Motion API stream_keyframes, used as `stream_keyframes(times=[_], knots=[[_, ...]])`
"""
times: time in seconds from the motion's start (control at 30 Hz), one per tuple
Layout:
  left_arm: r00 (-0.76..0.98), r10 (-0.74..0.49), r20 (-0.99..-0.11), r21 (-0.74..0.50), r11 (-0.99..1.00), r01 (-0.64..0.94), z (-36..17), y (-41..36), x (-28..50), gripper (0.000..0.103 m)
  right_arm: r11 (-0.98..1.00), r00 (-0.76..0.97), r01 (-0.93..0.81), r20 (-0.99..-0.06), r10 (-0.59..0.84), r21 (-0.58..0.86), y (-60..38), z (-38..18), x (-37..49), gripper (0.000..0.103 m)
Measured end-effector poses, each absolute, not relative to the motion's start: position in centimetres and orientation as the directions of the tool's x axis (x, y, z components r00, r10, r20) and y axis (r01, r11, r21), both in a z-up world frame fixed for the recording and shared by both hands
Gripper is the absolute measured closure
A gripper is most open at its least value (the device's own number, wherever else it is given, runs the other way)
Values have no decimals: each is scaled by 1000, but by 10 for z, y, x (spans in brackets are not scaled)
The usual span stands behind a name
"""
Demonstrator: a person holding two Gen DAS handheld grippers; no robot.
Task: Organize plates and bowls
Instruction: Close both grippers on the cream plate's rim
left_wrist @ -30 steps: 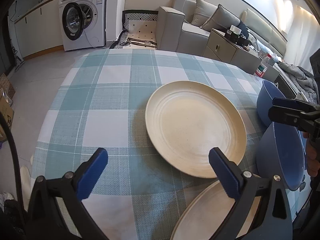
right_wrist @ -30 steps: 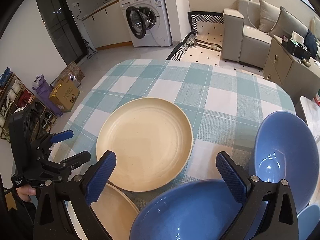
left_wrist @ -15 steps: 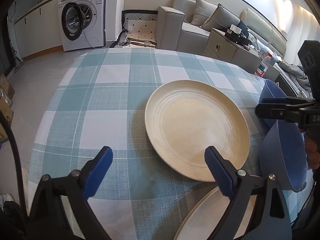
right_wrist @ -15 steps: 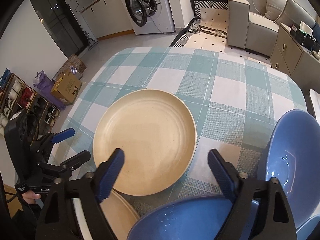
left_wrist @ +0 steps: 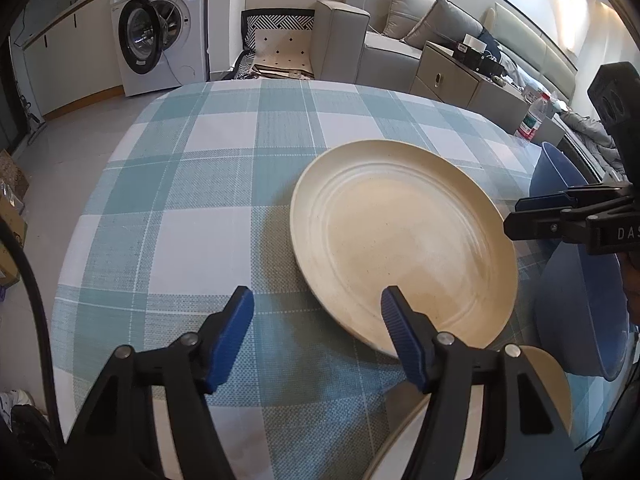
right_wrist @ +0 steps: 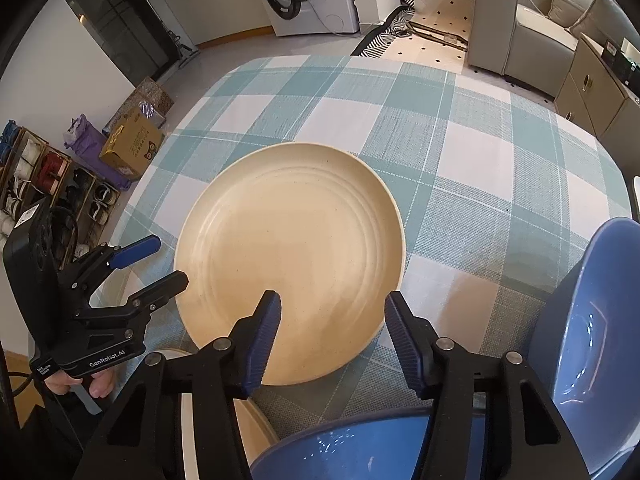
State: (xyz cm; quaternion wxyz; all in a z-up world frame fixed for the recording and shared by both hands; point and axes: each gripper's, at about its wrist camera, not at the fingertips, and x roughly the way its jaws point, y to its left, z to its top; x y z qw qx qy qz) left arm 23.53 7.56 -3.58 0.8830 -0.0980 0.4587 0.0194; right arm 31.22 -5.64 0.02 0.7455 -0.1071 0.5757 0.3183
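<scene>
A large cream plate (left_wrist: 400, 240) (right_wrist: 288, 256) lies on the checked tablecloth. A second cream plate (left_wrist: 548, 376) (right_wrist: 256, 420) sits at the near edge, mostly hidden under the gripper bodies. Two blue bowls stand to the right, a near bowl (left_wrist: 580, 312) (right_wrist: 360, 448) and a far bowl (left_wrist: 556, 172) (right_wrist: 592, 320). My left gripper (left_wrist: 316, 300) (right_wrist: 168, 260) hovers over the large plate's near left rim, jaws closing, nothing pinched. My right gripper (right_wrist: 333, 304) (left_wrist: 516, 216) hangs above the near bowl and the plate's near rim, jaws closing, with nothing gripped.
The round table (right_wrist: 500, 152) drops off at left and far sides. Beyond it stand a washing machine (left_wrist: 160, 40), a grey sofa (left_wrist: 380, 40), a low cabinet (left_wrist: 452, 76) and a water bottle (left_wrist: 534, 114). A shoe rack (right_wrist: 36, 176) and cardboard box (right_wrist: 132, 144) sit on the floor.
Both grippers' jaws have narrowed markedly. The right gripper has sunk and tipped further downward over the near bowl and plate. The left gripper has barely moved.
</scene>
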Motion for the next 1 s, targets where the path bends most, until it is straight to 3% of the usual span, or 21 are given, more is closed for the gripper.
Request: stream_keyframes(times=[0.37,0.67,1.0], knots=[[554,-60,-830,-164,976,-140,-48,79,242,40,800,119,-577,-952,284,166,-53,-16,329,49],[540,-72,-838,-175,974,-143,-54,79,246,53,806,92,-569,-962,257,161,-52,-31,339,55],[544,-90,-834,-168,981,-97,-52,68,246,77,793,111,-593,-961,251,139,-50,-31,333,71]])
